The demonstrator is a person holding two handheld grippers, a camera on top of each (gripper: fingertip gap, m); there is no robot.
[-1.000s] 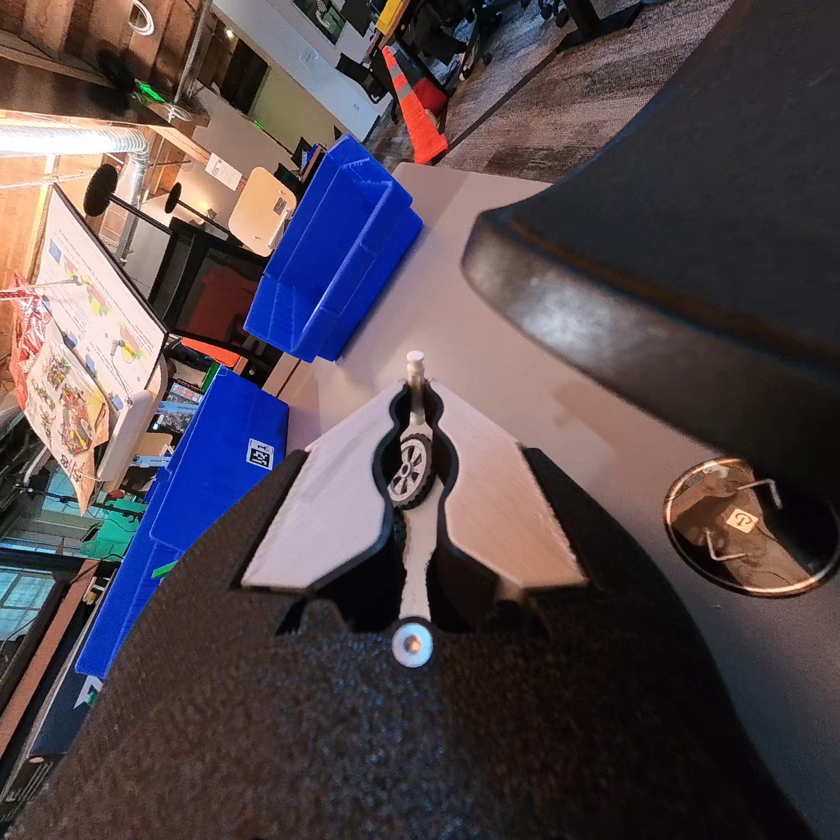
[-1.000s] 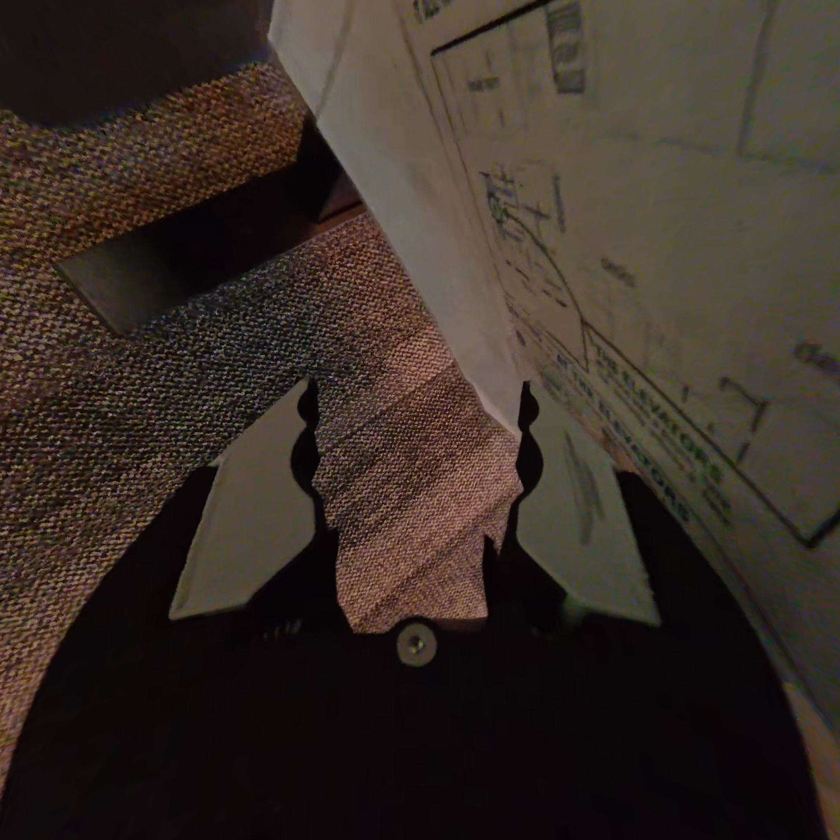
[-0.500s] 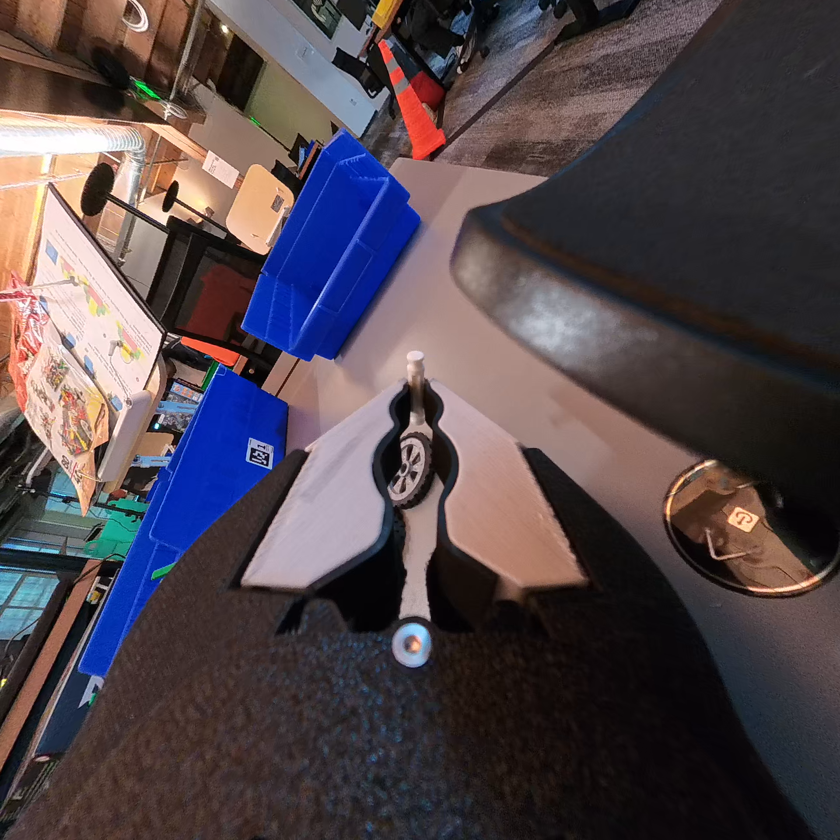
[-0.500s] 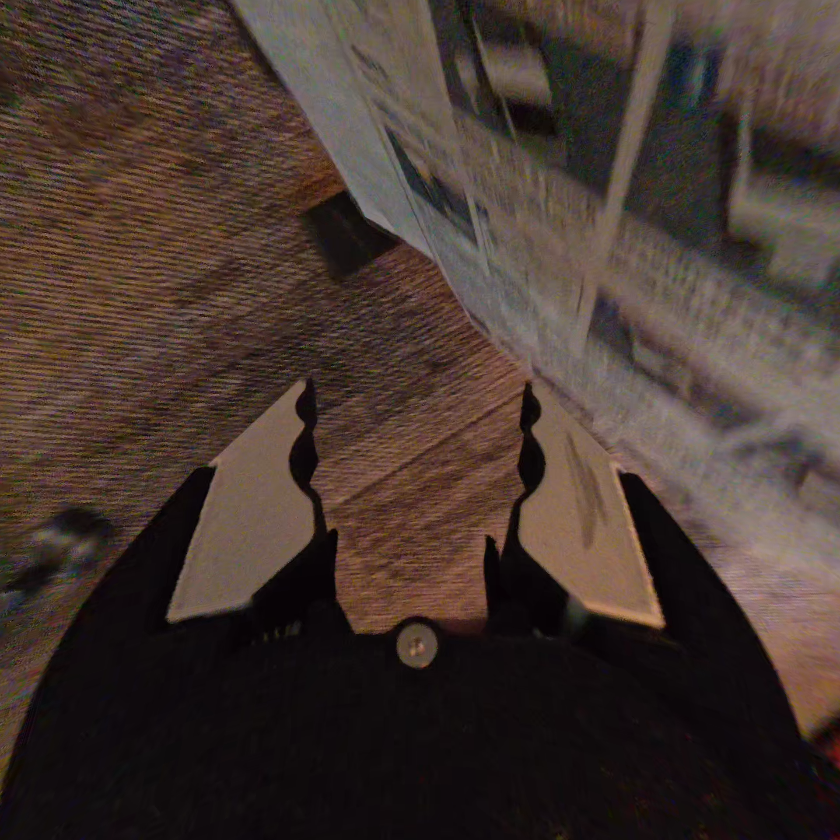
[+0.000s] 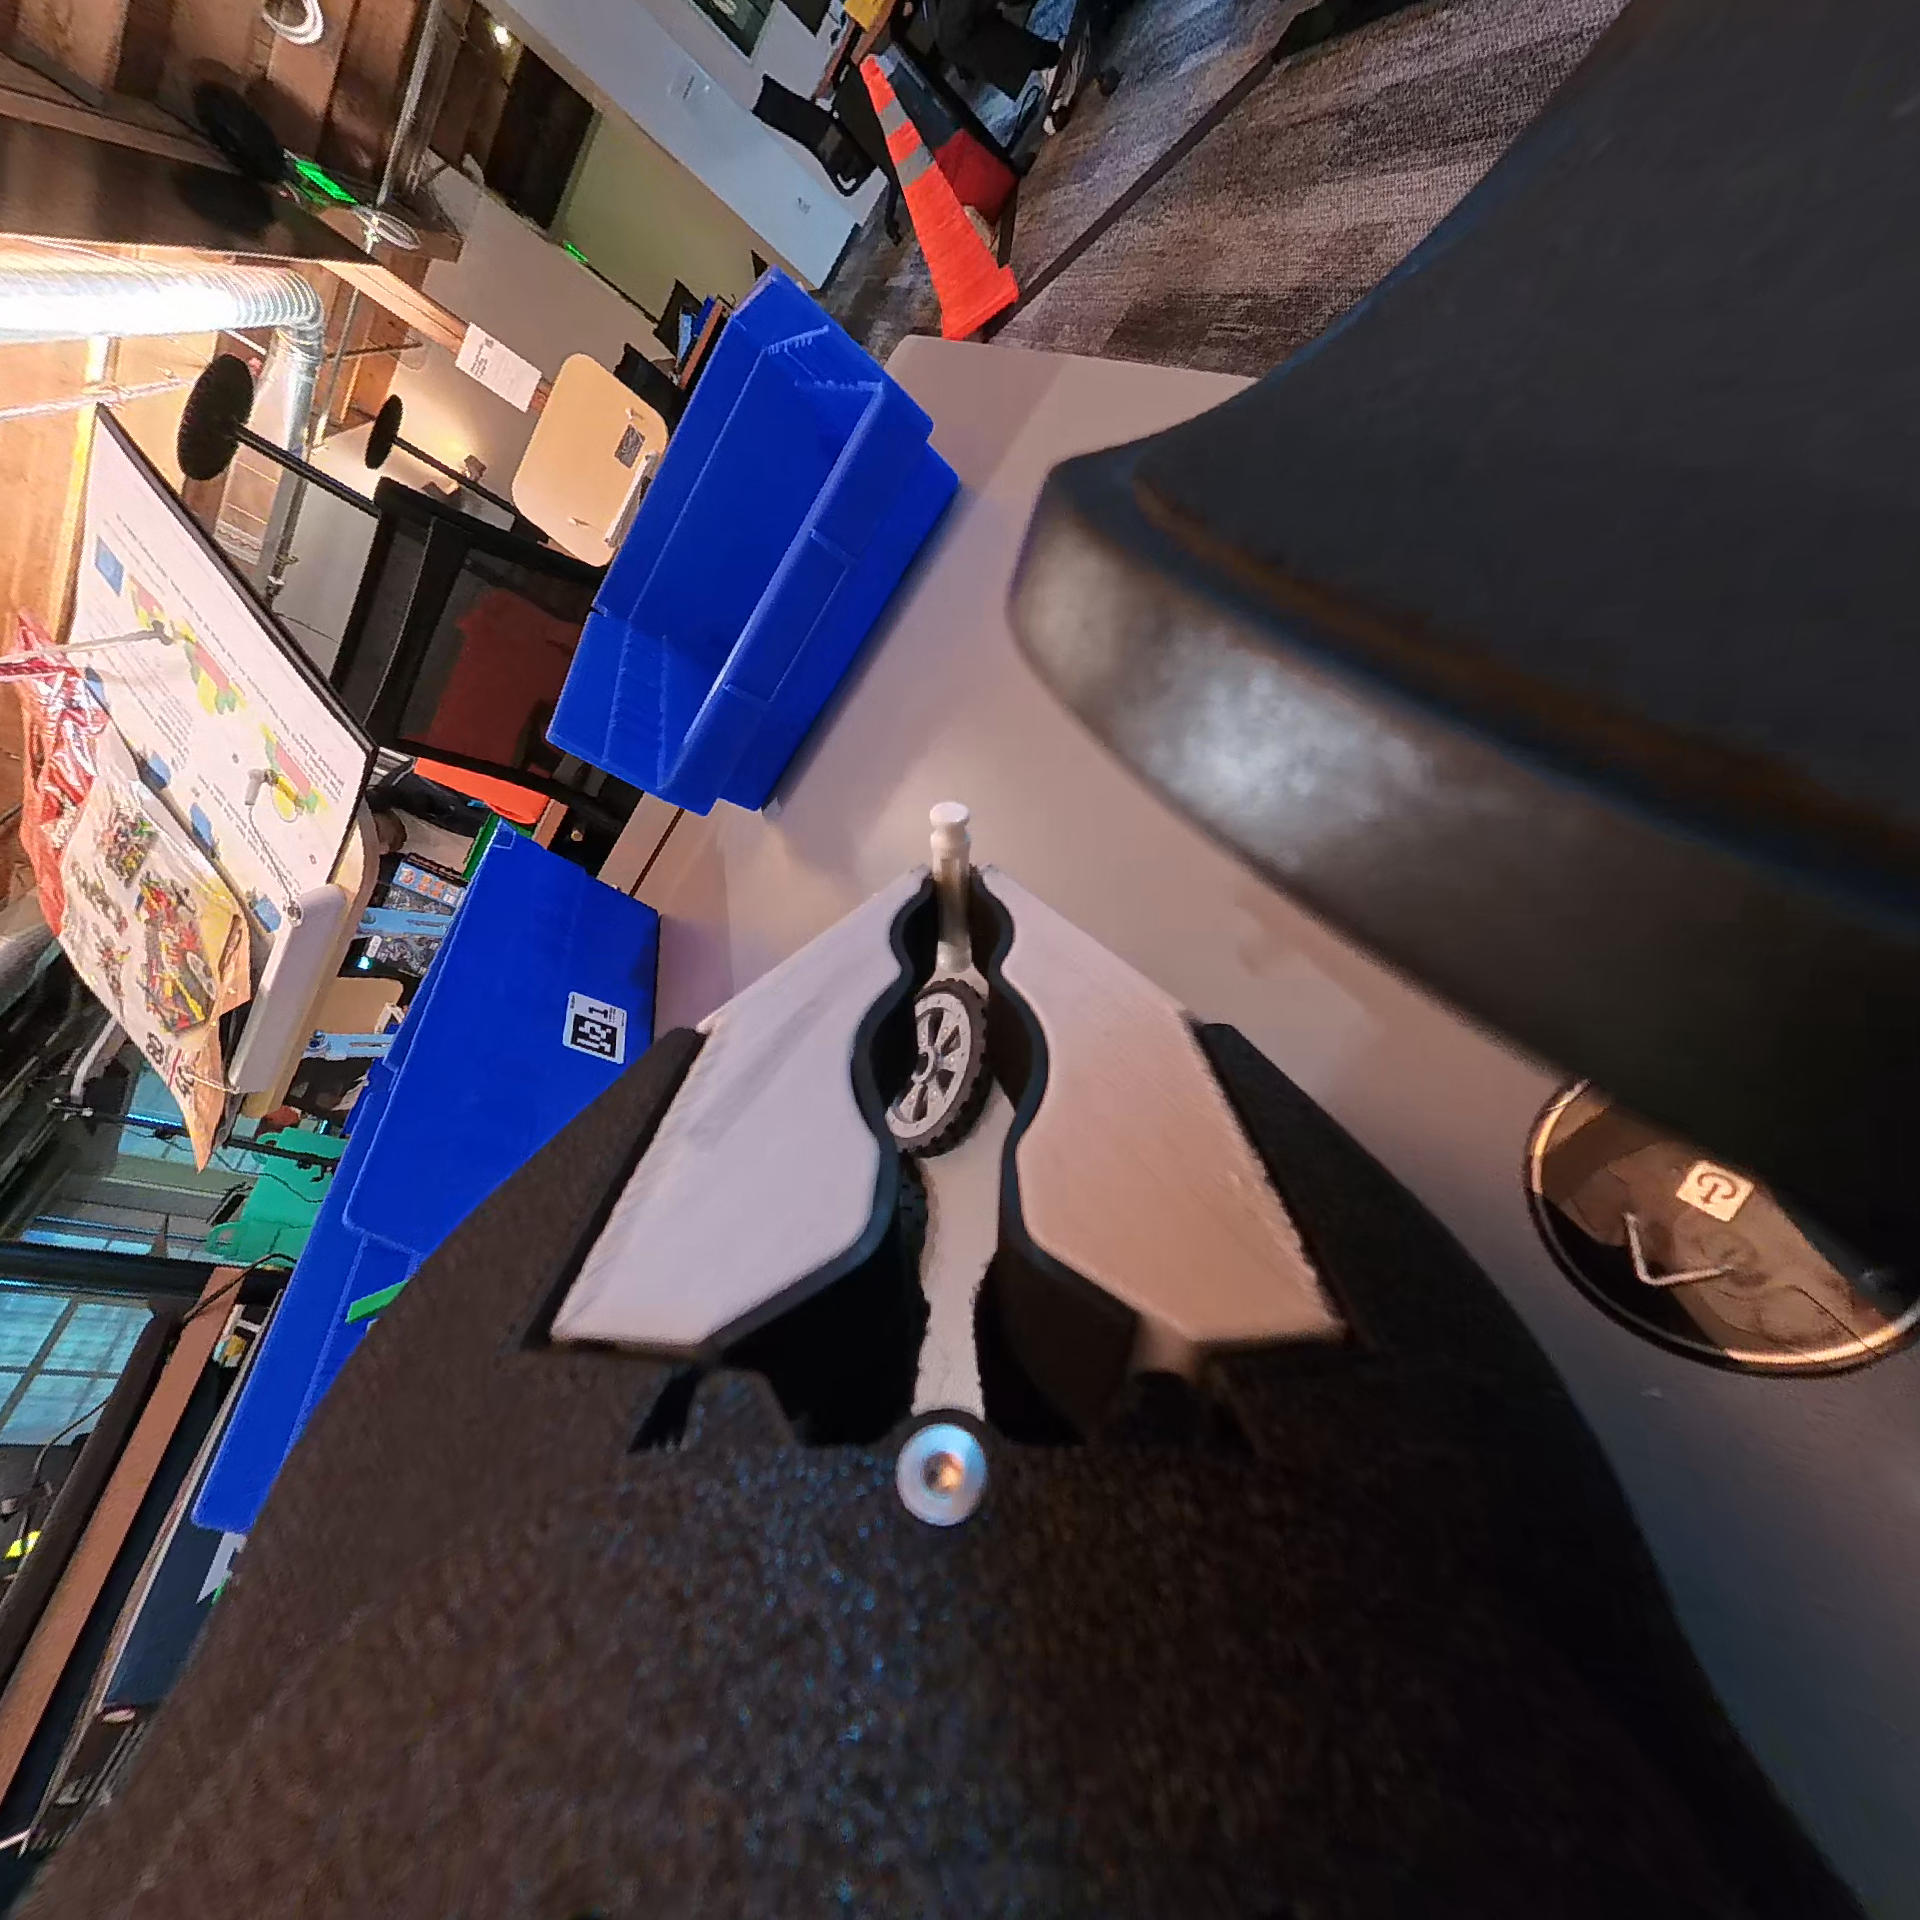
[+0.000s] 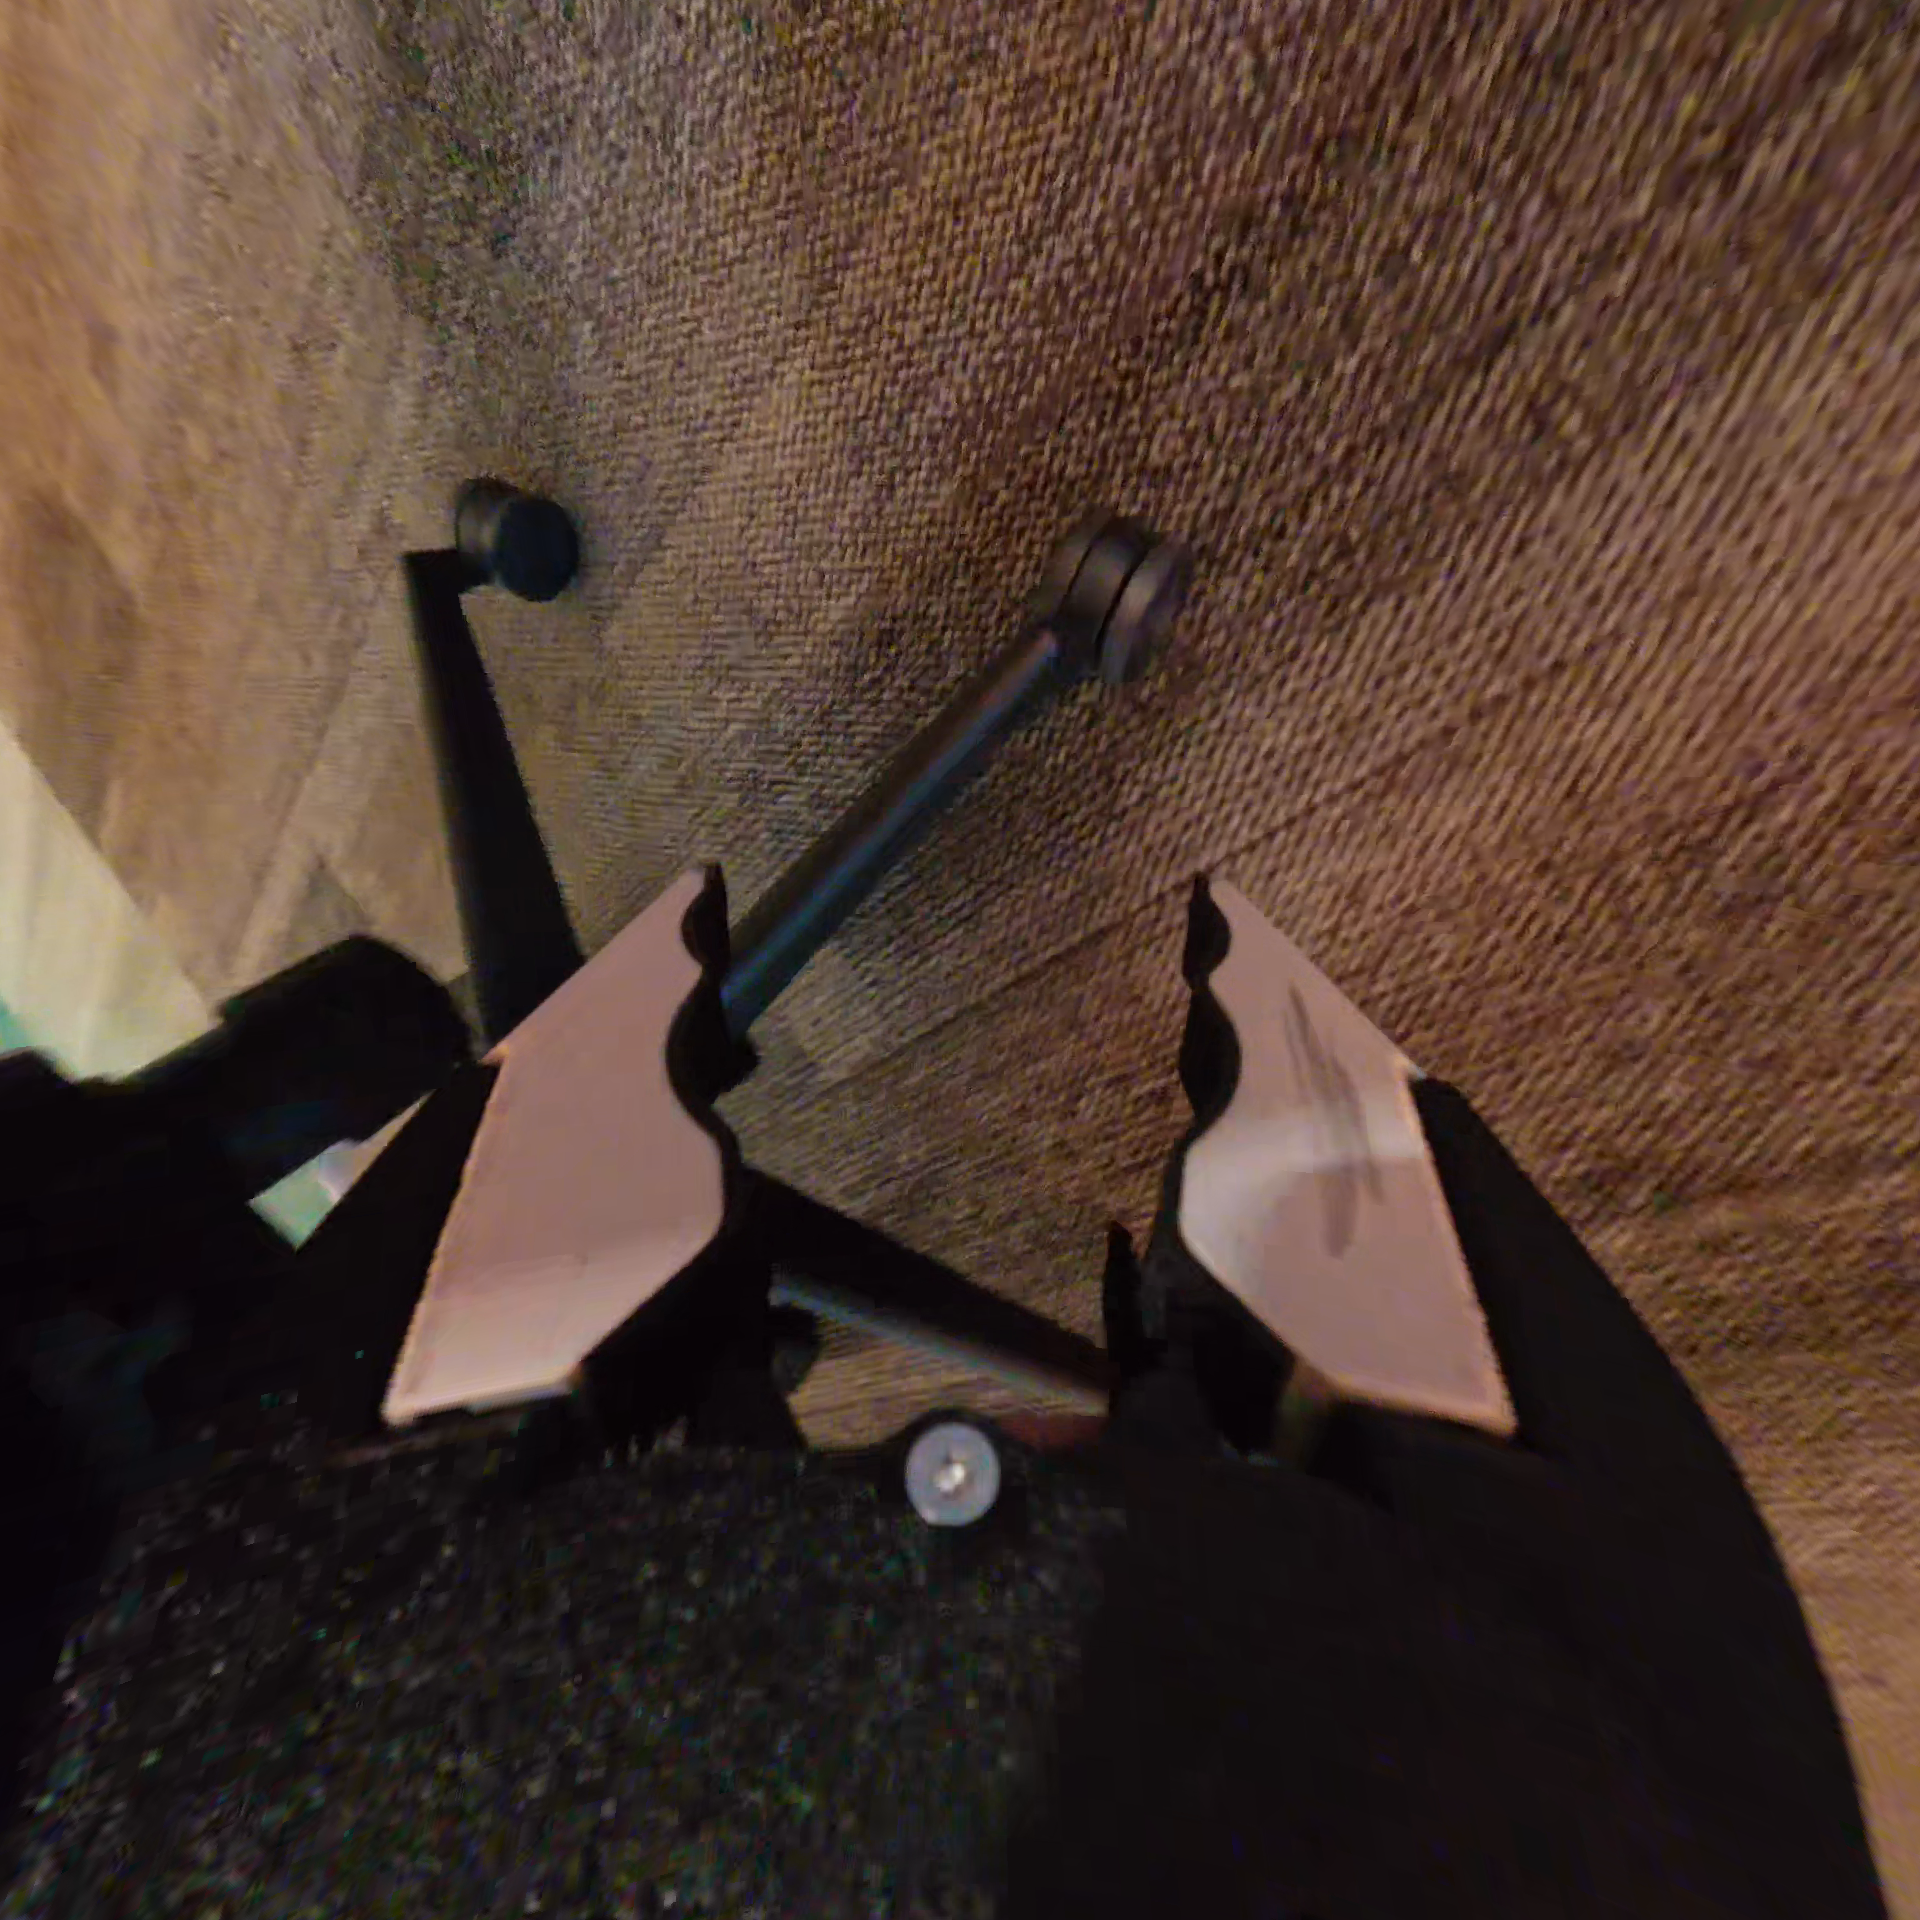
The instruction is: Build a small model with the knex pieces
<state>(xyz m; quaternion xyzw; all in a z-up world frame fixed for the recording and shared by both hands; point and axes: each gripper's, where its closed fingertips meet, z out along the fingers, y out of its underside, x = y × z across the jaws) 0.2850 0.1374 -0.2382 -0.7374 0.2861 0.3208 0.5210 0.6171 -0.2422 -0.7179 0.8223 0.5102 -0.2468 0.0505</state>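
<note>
Left gripper (image 5: 951, 914) pinches a small wheel-and-pin piece (image 5: 938, 1049) — pin pointing up-frame over the grey table (image 5: 1039, 727); right gripper (image 6: 951, 935), spread, faces carpet (image 6: 1455, 520).

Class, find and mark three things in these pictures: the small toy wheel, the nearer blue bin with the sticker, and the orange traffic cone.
toy wheel (image 5: 932, 1081), left wrist view, on its spoked hub.
blue bin (image 5: 488, 1049), left wrist view, on its side wall beside the sticker.
traffic cone (image 5: 951, 239), left wrist view, on its orange body.
</note>
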